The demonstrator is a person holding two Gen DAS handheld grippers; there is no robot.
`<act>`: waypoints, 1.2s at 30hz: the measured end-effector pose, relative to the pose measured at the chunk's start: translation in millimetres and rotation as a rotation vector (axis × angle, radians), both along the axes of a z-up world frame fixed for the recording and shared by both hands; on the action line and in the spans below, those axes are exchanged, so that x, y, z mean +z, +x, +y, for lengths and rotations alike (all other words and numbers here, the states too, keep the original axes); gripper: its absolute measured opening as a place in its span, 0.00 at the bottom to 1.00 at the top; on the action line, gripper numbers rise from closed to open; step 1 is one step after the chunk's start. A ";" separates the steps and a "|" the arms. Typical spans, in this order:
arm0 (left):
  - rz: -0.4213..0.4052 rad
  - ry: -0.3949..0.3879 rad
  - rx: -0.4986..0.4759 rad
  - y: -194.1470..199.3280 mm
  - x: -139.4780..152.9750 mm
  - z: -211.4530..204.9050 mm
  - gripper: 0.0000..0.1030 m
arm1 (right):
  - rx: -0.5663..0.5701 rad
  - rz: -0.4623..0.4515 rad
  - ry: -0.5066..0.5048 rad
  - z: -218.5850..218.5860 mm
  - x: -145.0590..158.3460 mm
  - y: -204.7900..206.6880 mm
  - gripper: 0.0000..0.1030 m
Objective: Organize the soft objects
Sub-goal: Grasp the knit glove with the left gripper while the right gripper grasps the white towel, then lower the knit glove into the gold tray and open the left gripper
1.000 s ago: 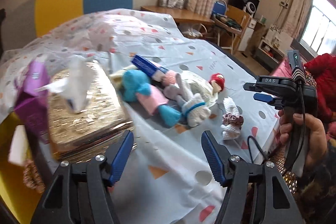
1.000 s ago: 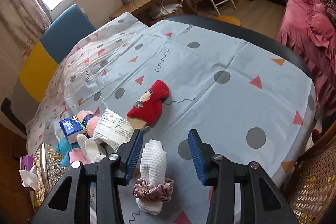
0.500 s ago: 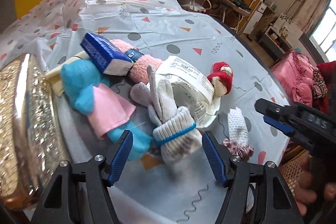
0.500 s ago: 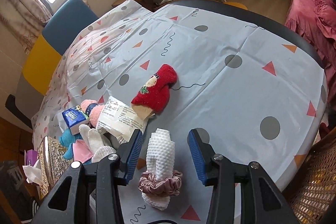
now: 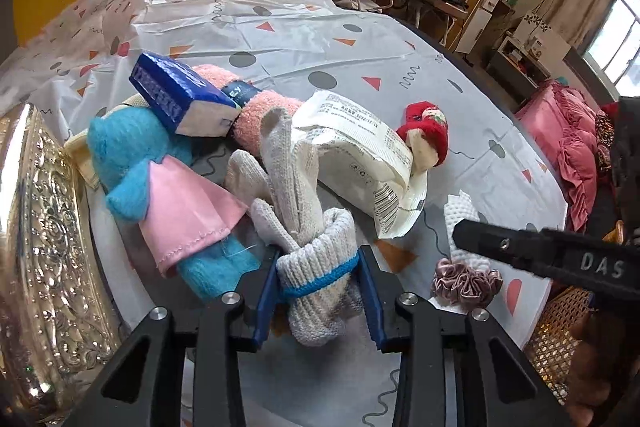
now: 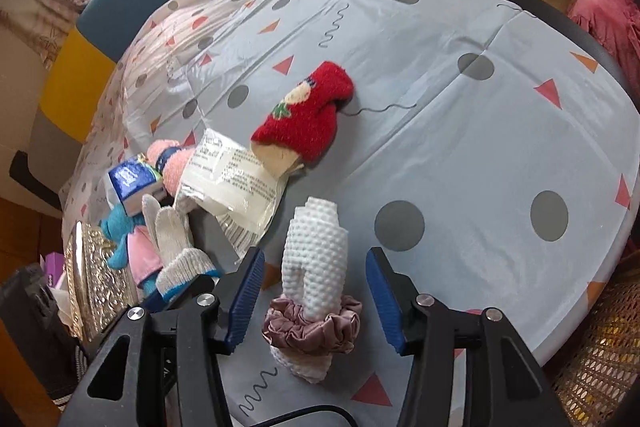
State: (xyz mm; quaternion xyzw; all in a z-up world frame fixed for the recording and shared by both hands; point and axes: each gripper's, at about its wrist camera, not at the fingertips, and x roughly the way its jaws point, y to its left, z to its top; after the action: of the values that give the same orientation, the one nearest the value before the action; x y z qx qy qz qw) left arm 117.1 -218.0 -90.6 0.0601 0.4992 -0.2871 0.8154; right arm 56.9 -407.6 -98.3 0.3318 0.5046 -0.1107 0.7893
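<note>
Left tool (image 5: 318,291) just clenched on rolled gloves (image 5: 316,267); right tool (image 6: 316,301) released, widening astride white cloth roll (image 6: 314,259).

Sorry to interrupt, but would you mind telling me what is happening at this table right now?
A person is sorting soft things on a patterned tablecloth with a handheld claw in each hand. The left claw has just been closing and now pinches the cuff of a bundled pair of knit gloves. The right claw has been opening and straddles a white rolled cloth banded by a mauve scrunchie, not pressing on it. A blue plush toy, a red sock and a white packet lie nearby.
</note>
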 end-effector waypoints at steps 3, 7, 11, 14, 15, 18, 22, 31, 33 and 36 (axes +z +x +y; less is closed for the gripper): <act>-0.014 -0.036 0.021 4.3 19.3 6.4 0.37 | 0.067 0.032 -0.030 11.8 -3.4 6.2 0.52; -0.070 -0.080 0.056 17.9 55.6 19.7 0.37 | 0.121 0.078 -0.052 21.6 -10.6 10.9 0.52; -0.143 -0.106 0.143 47.0 96.5 51.0 0.37 | 0.155 0.098 -0.073 28.2 -13.9 13.7 0.52; -0.209 -0.116 0.237 67.2 125.9 90.4 0.37 | 0.194 0.107 -0.121 35.7 -13.4 16.3 0.52; -0.229 -0.119 0.272 73.6 134.1 106.2 0.37 | 0.206 0.110 -0.135 38.3 -13.6 17.2 0.52; -0.267 -0.124 0.387 87.1 151.9 161.5 0.37 | 0.237 0.114 -0.181 43.3 -13.2 18.0 0.49; -0.300 -0.120 0.540 92.1 159.9 244.6 0.37 | 0.269 0.119 -0.226 52.4 -12.7 17.9 0.47; -0.236 -0.073 0.814 46.2 105.8 401.5 0.37 | 0.299 0.137 -0.272 61.3 -15.8 16.0 0.47; -0.194 -0.065 0.850 34.1 83.1 418.5 0.37 | 0.303 0.141 -0.284 64.6 -18.3 16.5 0.47; -0.133 -0.056 0.900 17.5 50.1 435.2 0.37 | 0.320 0.152 -0.321 73.9 -21.9 19.8 0.47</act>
State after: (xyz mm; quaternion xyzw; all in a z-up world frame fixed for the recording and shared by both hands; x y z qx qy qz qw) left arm 134.6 217.2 -40.5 -0.1667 0.4141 0.0869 0.8906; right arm 76.7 -333.8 -120.3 0.1085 0.5845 -0.0878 0.7993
